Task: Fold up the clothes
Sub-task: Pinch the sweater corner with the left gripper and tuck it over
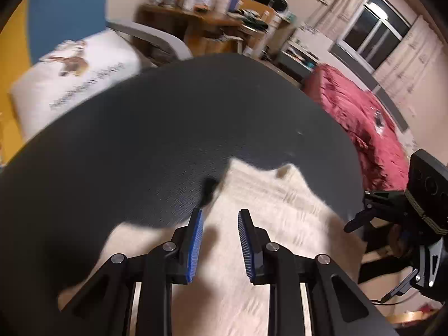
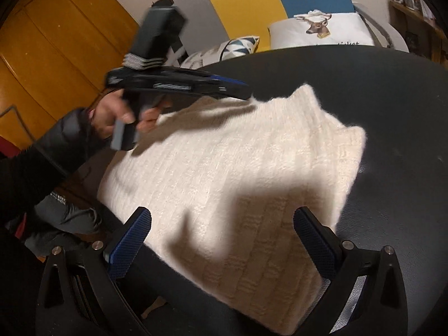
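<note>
Cream knit sweater (image 2: 240, 173) lies partly folded on the dark table (image 1: 156, 128).
Left gripper (image 1: 219, 240) hovers above it, jaws parted and empty; right gripper (image 2: 222, 240) spread wide, holding nothing. Best pinch matching corners, lift evenly, then lay edges square.

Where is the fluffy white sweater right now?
The white sweater lies on the dark table, under both open grippers, left and right.
</note>
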